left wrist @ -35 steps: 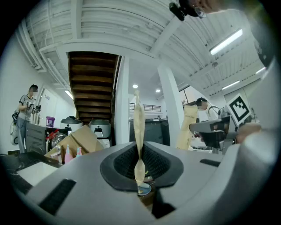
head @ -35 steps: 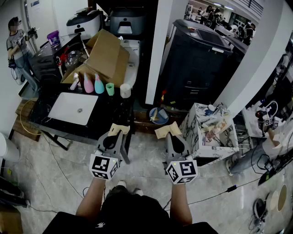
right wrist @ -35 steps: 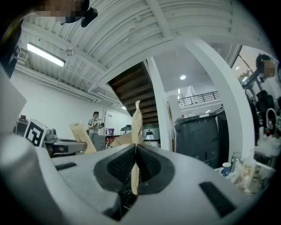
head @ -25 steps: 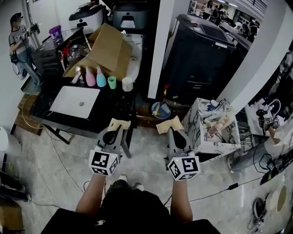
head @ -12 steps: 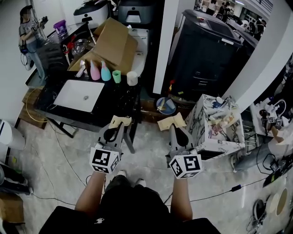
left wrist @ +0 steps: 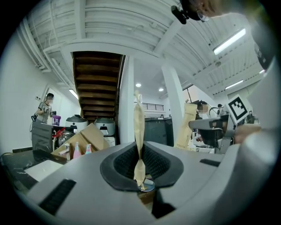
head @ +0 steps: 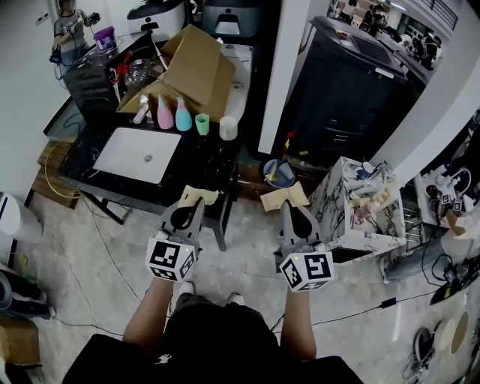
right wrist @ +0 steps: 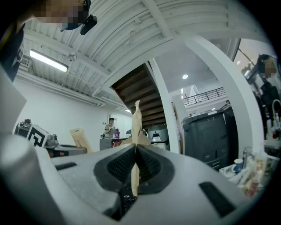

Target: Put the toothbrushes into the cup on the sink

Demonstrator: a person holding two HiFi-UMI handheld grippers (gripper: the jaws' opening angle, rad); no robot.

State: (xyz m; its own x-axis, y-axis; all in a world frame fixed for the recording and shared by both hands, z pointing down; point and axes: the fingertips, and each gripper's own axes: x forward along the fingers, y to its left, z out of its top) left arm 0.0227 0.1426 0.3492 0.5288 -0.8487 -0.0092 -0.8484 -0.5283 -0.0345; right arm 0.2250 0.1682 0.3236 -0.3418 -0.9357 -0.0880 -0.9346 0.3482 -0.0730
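Note:
Each gripper holds a flat tan paper toothbrush packet. My left gripper [head: 192, 205] is shut on one packet [head: 197, 196], seen edge-on [left wrist: 138, 127] between the jaws of the left gripper [left wrist: 139, 154]. The right gripper [head: 288, 208] is shut on the other packet [head: 283, 198], also edge-on [right wrist: 136, 125] in the right gripper [right wrist: 134, 169]. Both hover over the floor in front of the black counter with its white sink [head: 138, 154]. A green cup [head: 202, 124] and a white cup [head: 228, 127] stand on the counter's far side.
Pink [head: 165, 113] and teal [head: 183, 115] bottles stand beside the cups, with an open cardboard box [head: 193, 73] behind. A marbled bin of clutter [head: 352, 202] is at the right, a black cabinet [head: 345, 90] beyond it. A person [head: 69, 21] stands far left. Cables lie on the floor.
The counter and sink have slid rightward and nearer in the head view as the person steps toward them. Both grippers keep their packets and stay side by side.

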